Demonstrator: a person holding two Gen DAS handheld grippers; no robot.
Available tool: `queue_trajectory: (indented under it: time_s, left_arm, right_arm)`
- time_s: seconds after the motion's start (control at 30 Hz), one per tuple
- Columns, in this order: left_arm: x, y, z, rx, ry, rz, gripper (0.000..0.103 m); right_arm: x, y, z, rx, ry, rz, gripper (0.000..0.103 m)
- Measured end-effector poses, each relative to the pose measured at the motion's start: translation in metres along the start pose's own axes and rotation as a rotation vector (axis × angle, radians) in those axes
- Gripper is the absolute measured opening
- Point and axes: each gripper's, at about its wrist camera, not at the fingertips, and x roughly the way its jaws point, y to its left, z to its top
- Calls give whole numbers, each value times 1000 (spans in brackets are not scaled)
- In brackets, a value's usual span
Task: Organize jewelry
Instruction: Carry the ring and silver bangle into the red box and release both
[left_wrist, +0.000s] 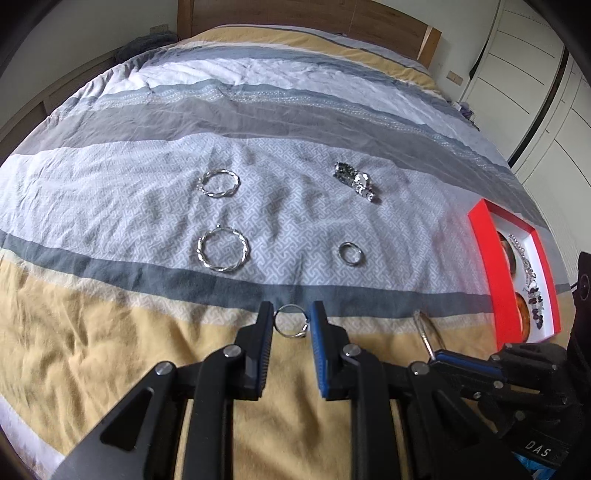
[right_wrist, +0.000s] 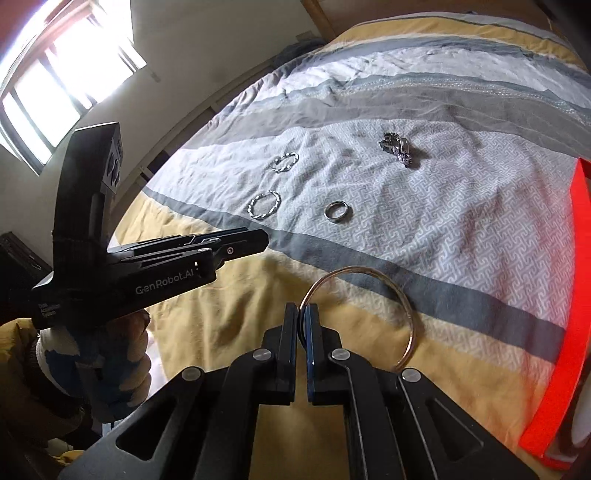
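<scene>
A striped bed (left_wrist: 110, 350) serves as the sorting surface, the pieces spread apart on it so each can be picked singly. At its right edge sits a red box (left_wrist: 476, 221), already holding beads and a chain, so it is probably where the rest belongs. The bangle (right_wrist: 408, 321) is pinched at its rim by the right gripper (right_wrist: 302, 314), whose jaws are closed tight on the thin wire; the hoop juts forward, its far side low over the yellow stripe. Two twisted hoops (left_wrist: 223, 250) lie one behind the other to the left, well apart from a sparkly cluster (left_wrist: 356, 181) and a plain band (left_wrist: 351, 253) to the right. Smallest, a ring (left_wrist: 290, 320) stands upright between the left gripper (left_wrist: 291, 314) jaws, which are closed onto its sides, gripping across its width.
</scene>
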Motion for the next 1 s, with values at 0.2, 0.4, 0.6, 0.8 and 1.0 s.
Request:
queue_trajectory:
  time_s: [0.2,0.4,0.6,0.8,1.0]
  left_arm:
    - [-45,-8,-9,11,-41,-11,19]
    - [-77,-31,-19,42,-70,-35,19]
    - [-91,-75,-23,110,-78,-81,19]
    - [-82,-142,-17,202,-65,-154,19]
    - [-52,-214,-4,304,-35,-220,19]
  right_arm:
    - [-43,24,-17,26,-66,27,3]
    - [-82,40,-42,67,-118,79,3]
    - [-121,30,-61,111,-186,78,3]
    - [-173,-9,-68,160,-272,14,3]
    - [-220,-73,-62,212,-342,-102,3]
